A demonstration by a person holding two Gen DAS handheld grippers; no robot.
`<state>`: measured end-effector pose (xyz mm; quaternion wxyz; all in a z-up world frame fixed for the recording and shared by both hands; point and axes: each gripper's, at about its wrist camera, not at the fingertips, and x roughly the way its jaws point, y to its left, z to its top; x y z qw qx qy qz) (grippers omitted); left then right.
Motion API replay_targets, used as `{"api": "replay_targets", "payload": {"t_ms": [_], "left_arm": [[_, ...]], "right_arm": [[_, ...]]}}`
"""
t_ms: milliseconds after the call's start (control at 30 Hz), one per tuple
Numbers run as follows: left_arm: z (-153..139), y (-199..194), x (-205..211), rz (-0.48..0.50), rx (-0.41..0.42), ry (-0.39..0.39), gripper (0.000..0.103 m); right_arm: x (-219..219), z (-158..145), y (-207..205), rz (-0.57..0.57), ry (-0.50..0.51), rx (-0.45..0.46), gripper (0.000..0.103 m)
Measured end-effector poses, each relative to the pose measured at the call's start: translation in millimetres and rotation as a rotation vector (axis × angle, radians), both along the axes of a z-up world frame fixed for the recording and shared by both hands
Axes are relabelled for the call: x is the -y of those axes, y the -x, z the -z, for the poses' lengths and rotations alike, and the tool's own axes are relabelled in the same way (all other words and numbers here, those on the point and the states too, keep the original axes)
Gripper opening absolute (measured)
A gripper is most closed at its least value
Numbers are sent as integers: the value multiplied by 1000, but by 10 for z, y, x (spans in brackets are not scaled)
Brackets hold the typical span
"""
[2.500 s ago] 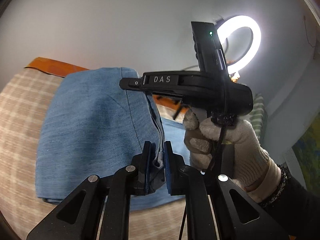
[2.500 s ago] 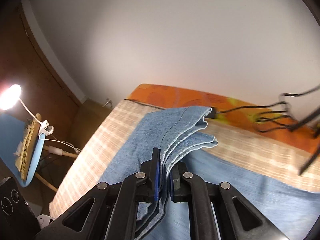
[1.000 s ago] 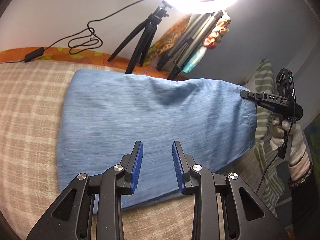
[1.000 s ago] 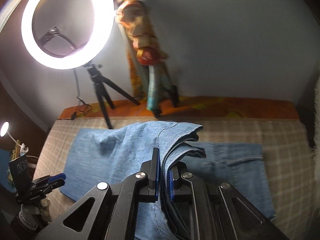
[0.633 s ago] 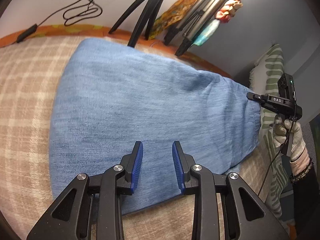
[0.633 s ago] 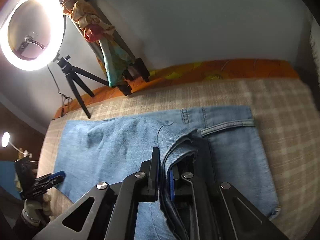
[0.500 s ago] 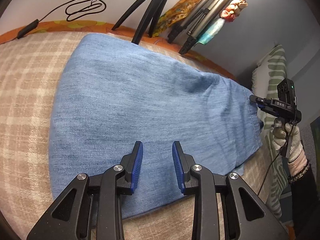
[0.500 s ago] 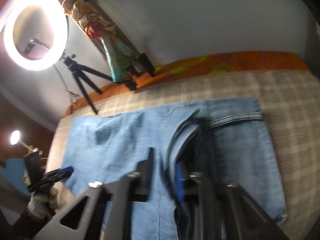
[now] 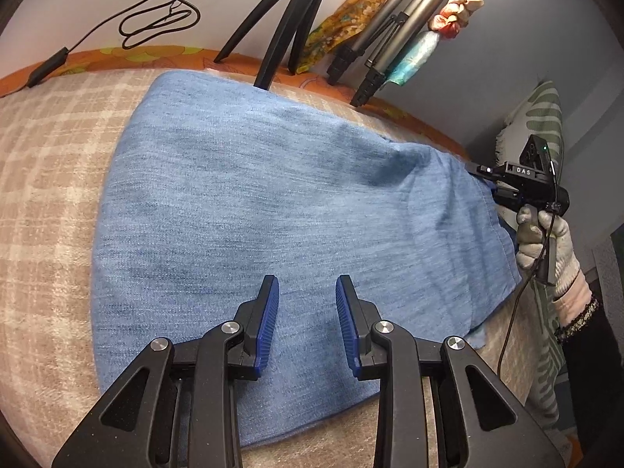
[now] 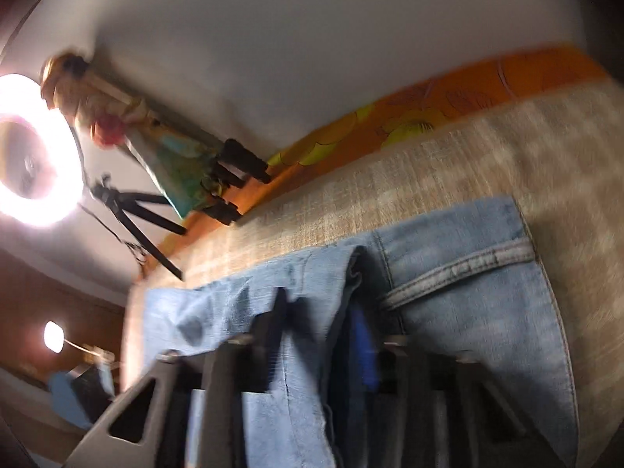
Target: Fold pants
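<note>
Blue jeans lie folded across the checked bed cover. My left gripper hovers open just above their near edge, nothing between its blue pads. At the jeans' right end a gloved hand holds my right gripper. The right wrist view is blurred. There my right gripper straddles the folded denim edge beside the waistband. Its jaws are closing with the cloth between them, and the pads stand apart from it.
Black tripod legs and a folded stand draped with cloth rest on the orange strip at the wall. A cable loops there. A ring light glares at left. A leaf-patterned pillow stands at right.
My right gripper sank onto the jeans, rolled, and let go of the denim fold it held. My left gripper dropped slightly toward the jeans, then stayed still and open.
</note>
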<state>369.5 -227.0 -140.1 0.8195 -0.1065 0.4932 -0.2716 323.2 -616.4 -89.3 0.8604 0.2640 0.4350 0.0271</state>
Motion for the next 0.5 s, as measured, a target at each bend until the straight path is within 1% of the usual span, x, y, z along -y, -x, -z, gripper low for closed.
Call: {"api": "replay_targets", "payload": {"t_ms": [33,67,100,167,200,233,267,300,333,433,467,500], "left_arm": [[-6,0,1,1,4,-5,28],[-15,1,4,3,9,-11,28],[-25,2,4,3,17,-19,28],[-36,0,-13,-1,27,-23,28],[-38,-3,-25,-4,28,-21,28],[-36,-11,-40,-9,27,-19,28],[-30,-17,-52,-14,25,-18,28],[-21,-25,-59,-18,23,-16,28],[-12,-27,-62,-19,21,-15,28],[-22,-7,-50,-10,28,-28,28],[-30,-4,-49,-9,31,-32,28],[-38,-1,-50,-10,34,-34,28]], "right_arm": [[-78,-69,16,-14,66,24,15],[-169,-166,52,-39,141,59,8],[-306,-319,127,-79,246,123,5],[-468,-540,293,-113,398,227,3],[-541,-634,395,-118,494,288,1],[-552,-668,449,-115,537,326,0],[-488,-659,441,-99,535,325,0],[-335,-578,340,-60,494,252,0],[-228,-516,280,-26,479,215,0],[9,-390,202,-13,347,158,0],[62,-376,219,12,332,146,5],[134,-351,241,37,291,132,12]]}}
